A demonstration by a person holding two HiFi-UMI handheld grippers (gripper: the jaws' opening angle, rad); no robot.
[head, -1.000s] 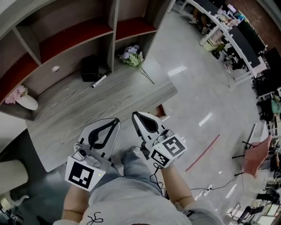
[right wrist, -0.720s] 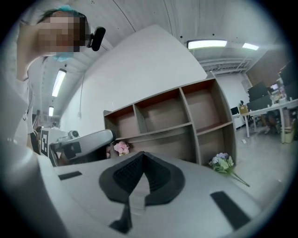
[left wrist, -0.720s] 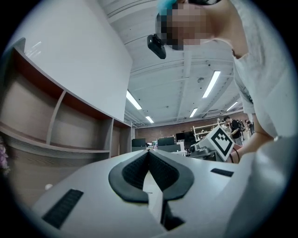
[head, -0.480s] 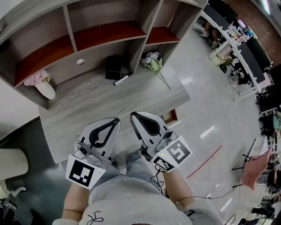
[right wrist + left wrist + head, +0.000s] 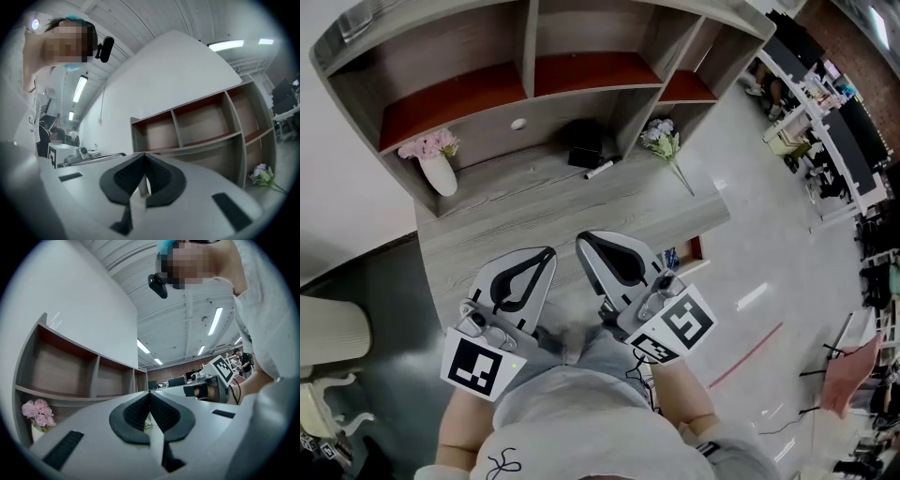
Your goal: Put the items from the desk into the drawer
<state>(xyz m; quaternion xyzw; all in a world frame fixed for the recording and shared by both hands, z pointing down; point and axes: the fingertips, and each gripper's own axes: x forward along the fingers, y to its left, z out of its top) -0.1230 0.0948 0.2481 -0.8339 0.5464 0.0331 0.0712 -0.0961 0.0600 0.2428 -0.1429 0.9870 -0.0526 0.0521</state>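
The left tool (image 5: 546,255) has its jaws pressed together with nothing between them; in its own view the dark ribbed pads (image 5: 140,411) meet at the tips. The right tool (image 5: 581,240) is just beside it, also closed and empty, its pads (image 5: 157,174) touching at the tips. Both tools are held low in front of the person's body, their tips pointing over the near edge of a grey wood-grain table (image 5: 516,225). The things lie well apart from the tools, along the far side of the table: a white vase of pink flowers (image 5: 439,165) at the left, a black box (image 5: 584,146) in the middle, a marker pen (image 5: 602,169) just beside the box, and a flower sprig (image 5: 667,146) at the right. An open shelf unit (image 5: 525,37) with reddish boards stands behind them.
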